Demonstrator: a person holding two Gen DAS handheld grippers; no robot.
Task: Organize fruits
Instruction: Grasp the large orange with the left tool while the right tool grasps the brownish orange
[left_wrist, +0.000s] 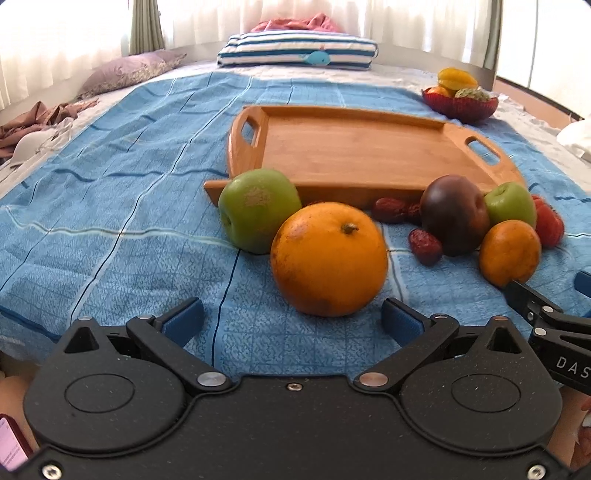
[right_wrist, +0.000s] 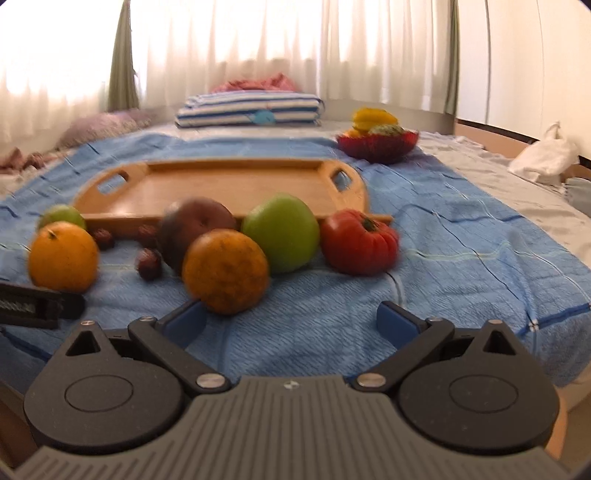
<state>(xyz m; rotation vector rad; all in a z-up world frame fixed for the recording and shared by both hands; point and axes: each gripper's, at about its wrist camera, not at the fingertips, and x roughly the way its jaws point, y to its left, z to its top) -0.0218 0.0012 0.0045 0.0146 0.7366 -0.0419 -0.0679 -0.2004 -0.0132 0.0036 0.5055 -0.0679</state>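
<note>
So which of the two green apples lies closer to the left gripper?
The larger green apple, left of the big orange; the smaller one sits far right, behind the mandarin.

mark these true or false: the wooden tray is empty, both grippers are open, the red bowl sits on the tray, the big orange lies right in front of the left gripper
1. The wooden tray is empty. True.
2. The left gripper and the right gripper are both open. True.
3. The red bowl sits on the tray. False: it stands on the bed beyond the tray's far right corner.
4. The big orange lies right in front of the left gripper. True.
5. The tomato is in the bowl. False: it lies on the blue blanket.
</note>
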